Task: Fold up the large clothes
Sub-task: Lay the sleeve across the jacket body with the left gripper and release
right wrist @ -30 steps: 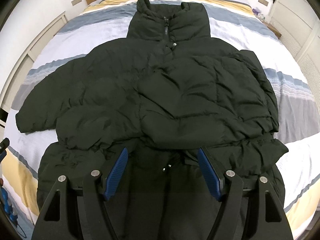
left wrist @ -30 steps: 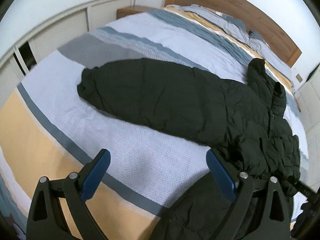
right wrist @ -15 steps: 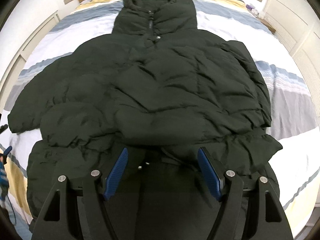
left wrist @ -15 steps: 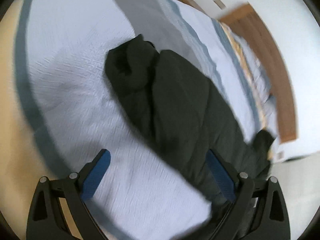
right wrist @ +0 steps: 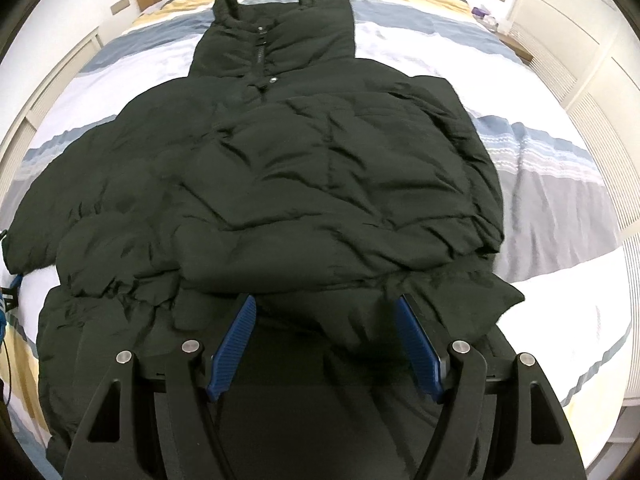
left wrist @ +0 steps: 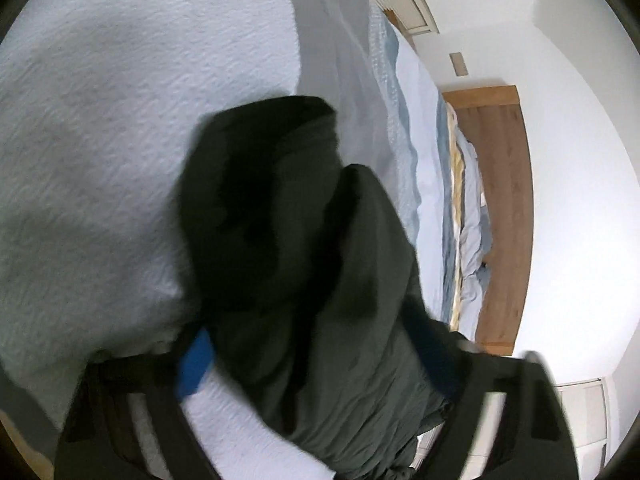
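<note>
A large black puffer jacket point(right wrist: 304, 184) lies face up on the striped bed, collar at the far end; its right sleeve is folded across the chest. My right gripper point(right wrist: 328, 340) is open, just above the jacket's lower front. The left sleeve point(left wrist: 280, 240) fills the left wrist view, its cuff pointing away. My left gripper point(left wrist: 316, 356) is open with the sleeve lying between its blue fingers point(left wrist: 196, 360); the image is blurred and I cannot tell if the pads touch the fabric.
The bed cover point(right wrist: 560, 208) has white, grey, blue and yellow stripes. A wooden headboard point(left wrist: 504, 216) and pillows stand at the far end. White slatted cabinets point(right wrist: 600, 92) line the right side, and more line the left point(right wrist: 52, 92).
My left gripper swung and dropped from a view over the bed onto the left sleeve, which now lies between its fingers. My right gripper moved slightly forward over the jacket's hem.
</note>
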`<action>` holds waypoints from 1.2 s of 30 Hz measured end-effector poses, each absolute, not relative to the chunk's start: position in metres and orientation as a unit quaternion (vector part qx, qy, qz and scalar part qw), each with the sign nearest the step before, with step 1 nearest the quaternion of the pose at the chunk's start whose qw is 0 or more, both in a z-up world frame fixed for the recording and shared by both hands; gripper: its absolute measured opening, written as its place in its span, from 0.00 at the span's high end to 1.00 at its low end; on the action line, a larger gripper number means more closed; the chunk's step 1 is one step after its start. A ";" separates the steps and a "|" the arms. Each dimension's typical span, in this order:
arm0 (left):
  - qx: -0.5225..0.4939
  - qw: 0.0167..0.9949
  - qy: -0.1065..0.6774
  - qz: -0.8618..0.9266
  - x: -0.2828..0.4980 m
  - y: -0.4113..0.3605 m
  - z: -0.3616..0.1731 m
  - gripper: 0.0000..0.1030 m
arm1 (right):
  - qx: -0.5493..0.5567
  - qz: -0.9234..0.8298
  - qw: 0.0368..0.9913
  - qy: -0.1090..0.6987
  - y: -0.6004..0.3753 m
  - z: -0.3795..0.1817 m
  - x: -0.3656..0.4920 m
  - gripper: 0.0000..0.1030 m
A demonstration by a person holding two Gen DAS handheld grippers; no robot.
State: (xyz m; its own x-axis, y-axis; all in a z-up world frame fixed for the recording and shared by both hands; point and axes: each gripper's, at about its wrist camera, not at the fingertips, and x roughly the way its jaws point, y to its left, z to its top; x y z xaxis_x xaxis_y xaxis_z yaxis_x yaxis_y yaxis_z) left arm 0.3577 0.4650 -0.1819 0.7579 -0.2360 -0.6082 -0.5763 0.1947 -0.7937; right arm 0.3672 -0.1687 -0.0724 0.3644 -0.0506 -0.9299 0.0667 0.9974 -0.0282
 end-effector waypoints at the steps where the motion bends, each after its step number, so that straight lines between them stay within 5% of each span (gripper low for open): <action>1: -0.623 0.699 0.331 0.119 0.360 0.465 -0.183 0.48 | 0.008 -0.037 0.826 0.562 -0.171 -0.072 0.366 0.31; 2: -0.621 0.697 0.339 0.117 0.363 0.464 -0.184 0.64 | 0.008 -0.037 0.827 0.561 -0.173 -0.071 0.364 0.31; 8: -0.608 0.712 0.334 0.109 0.368 0.458 -0.165 0.88 | 0.005 -0.045 0.831 0.555 -0.186 -0.064 0.354 0.31; 25: -0.459 0.819 0.340 -0.047 0.394 0.328 -0.003 0.90 | 0.054 -0.081 0.858 0.505 -0.252 -0.010 0.314 0.31; 36: -0.331 0.818 0.441 -0.163 0.424 0.167 0.006 0.90 | 0.092 -0.105 0.867 0.479 -0.295 0.010 0.281 0.31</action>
